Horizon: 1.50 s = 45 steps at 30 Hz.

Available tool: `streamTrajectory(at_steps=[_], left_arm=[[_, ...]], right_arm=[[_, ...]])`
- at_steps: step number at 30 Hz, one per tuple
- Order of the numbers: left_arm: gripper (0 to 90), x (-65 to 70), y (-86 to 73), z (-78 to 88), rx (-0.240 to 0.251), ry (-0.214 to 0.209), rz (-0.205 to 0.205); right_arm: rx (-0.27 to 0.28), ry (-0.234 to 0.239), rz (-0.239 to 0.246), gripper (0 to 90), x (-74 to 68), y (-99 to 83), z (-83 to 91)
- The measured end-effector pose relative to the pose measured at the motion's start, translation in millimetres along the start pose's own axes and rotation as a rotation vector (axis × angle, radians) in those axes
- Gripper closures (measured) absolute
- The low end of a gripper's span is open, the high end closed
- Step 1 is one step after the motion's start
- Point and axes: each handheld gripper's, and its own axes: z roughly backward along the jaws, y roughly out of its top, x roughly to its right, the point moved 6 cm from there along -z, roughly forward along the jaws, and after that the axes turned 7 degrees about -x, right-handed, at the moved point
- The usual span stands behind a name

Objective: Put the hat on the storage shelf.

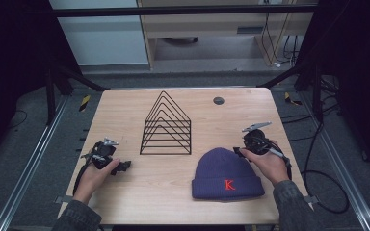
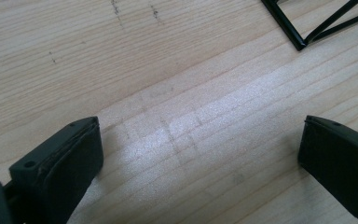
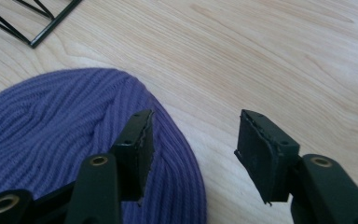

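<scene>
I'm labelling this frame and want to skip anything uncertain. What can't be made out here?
- Small dark round thing near the table's far edge, high view: too small to identify.
- Left gripper's jaws, high view: partly covered by the hand; the left gripper view shows them open.
- Hat's letter K: cut off by the bottom edge in the right gripper view.
- Wire rack, left gripper view: cut off at the top edge.
</scene>
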Motion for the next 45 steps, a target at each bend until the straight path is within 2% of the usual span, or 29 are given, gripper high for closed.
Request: streamTrajectory(at_steps=[4, 6, 8, 15, 18, 25, 32, 41, 45], left_arm=[[0.0, 0.0, -0.3, 0.0, 0.006, 0.0, -0.001], [0.0, 0.1, -0.2, 0.0, 0.005, -0.001, -0.001], [0.0, 0.0, -0.1, -0.1, 0.004, -0.001, -0.002], [0.0, -0.1, -0.2, 0.0, 0.003, 0.0, -0.003], [0.0, -0.1, 0.0, 0.0, 0.002, -0.001, -0.004], [0.0, 0.0, -0.1, -0.1, 0.003, 0.0, -0.004], [0.0, 0.5, 0.0, -0.2, 0.006, -0.002, -0.003], [0.0, 0.4, 0.2, -0.3, 0.007, -0.004, -0.007], [0.0, 0.9, 0.5, -0.6, 0.009, -0.007, -0.006]], right_arm=[[-0.012, 0.021, 0.012, 50.4, -3.9, 8.2, -5.7], [-0.024, 0.014, 0.02, 52.8, -4.3, 11.2, -8.8], [-0.025, 0.022, 0.011, 54.7, -5.6, 13.4, -9.5], [-0.035, 0.042, 0.019, 55.9, -8.9, 16.7, -14.5], [-0.037, 0.049, 0.016, 55.6, -10.4, 16.0, -17.3], [-0.085, 0.06, 0.013, 51.7, -18.9, 5.0, -34.9], [-0.123, 0.063, 0.015, 49.3, -24.0, 0.1, -43.3], [-0.15, 0.123, 0.011, 70.9, -28.7, -1.3, -42.7], [-0.145, 0.141, 0.041, 75.3, -32.6, -1.5, -40.3]])
